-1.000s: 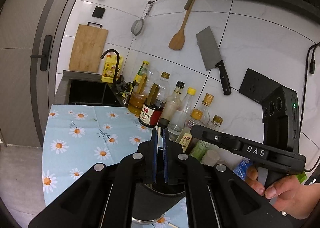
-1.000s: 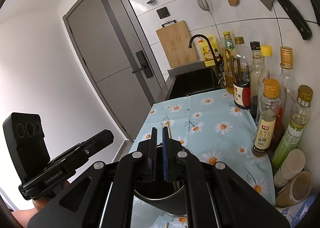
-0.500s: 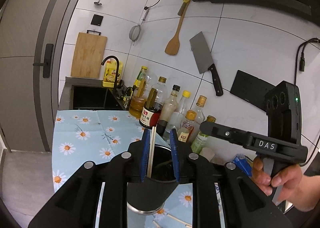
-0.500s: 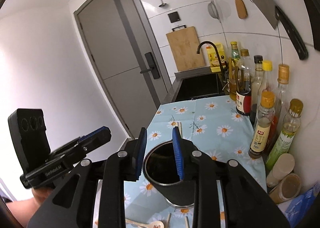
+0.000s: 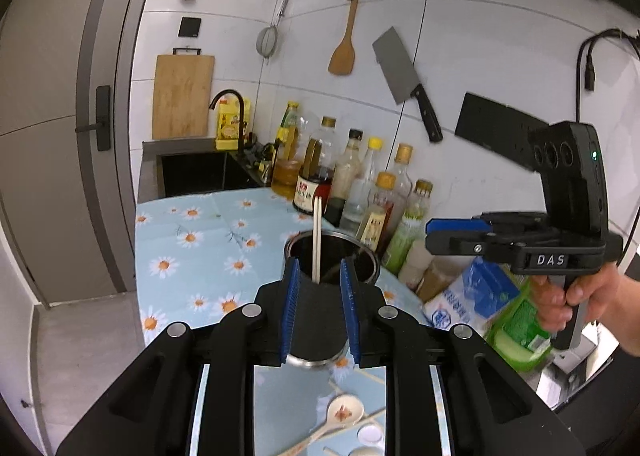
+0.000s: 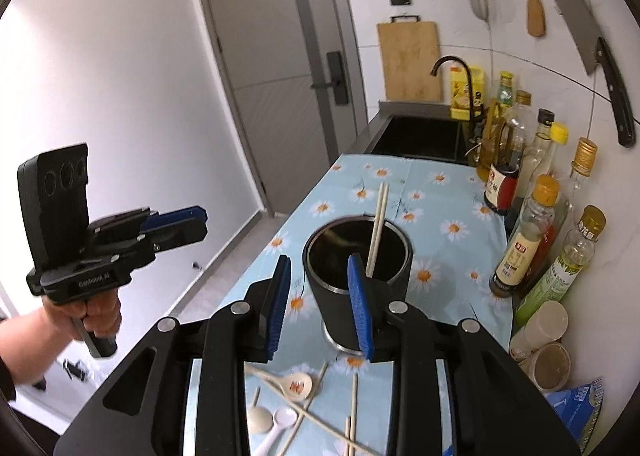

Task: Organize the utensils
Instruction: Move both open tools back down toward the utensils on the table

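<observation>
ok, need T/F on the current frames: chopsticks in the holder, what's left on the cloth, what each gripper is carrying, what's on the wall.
1. A pair of chopsticks stands in the black utensil holder. True.
2. The left gripper carries a spoon. False: nothing is between its blue pads.
3. Spoons and loose chopsticks lie on the daisy-print cloth in front of the holder. True.
4. The right gripper is clamped on the holder. False: its pads press on nothing; the holder stands free on the cloth.
5. A cleaver hangs on the tiled wall. True.
6. The holder lies tipped on its side. False: it stands upright.
</observation>
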A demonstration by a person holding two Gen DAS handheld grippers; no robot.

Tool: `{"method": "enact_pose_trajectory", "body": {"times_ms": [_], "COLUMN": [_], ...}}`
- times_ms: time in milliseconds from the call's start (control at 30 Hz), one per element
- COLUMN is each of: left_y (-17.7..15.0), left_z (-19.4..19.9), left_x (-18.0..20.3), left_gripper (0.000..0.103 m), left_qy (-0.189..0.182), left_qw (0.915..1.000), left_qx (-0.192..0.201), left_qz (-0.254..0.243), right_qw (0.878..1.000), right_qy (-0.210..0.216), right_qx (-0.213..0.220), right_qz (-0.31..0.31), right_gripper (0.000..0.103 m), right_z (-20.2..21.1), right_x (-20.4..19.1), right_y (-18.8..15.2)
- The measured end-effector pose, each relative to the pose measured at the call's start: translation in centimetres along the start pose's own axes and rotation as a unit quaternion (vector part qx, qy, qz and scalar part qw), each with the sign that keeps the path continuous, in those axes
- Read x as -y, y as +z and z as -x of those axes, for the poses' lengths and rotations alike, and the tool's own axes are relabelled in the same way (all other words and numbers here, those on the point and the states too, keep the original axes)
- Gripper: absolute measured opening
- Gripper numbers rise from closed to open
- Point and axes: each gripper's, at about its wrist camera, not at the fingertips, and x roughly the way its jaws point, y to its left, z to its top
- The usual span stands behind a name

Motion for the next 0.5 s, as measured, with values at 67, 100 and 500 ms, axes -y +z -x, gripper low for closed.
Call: {"method": "enact_pose_trajectory", "body": {"times_ms": [67,100,500], "left_y": [-0.6,-1.0,-5.8], "left_z": [0.3,0.5,2.1], "left_x": [0.2,0.4,2.3], "left_gripper": [0.027,0.027,0.03], "left_qy": [0.004,0.004,0.015], "left_qw": [0.9999,0.9998,0.9935], "left_qx": [-0.009,-0.018,-0.094], "left_qz": [-0.006,-0.011,-0.062], "right_qw": [1.0,0.999,0.97], "right_qy": [0.002,0.004,0.024], "right_qx": [-0.015,-0.023,-0.2], "right_qz": [0.018,0.025,0.139], "right_gripper": [0.031,0.032,0.038], "right_z": [-0.1,-0.2,-5.3], "right_x": [-0.4,-0.6,-2.9], "right_y": [-0.4,-0.7,-4.4]}}
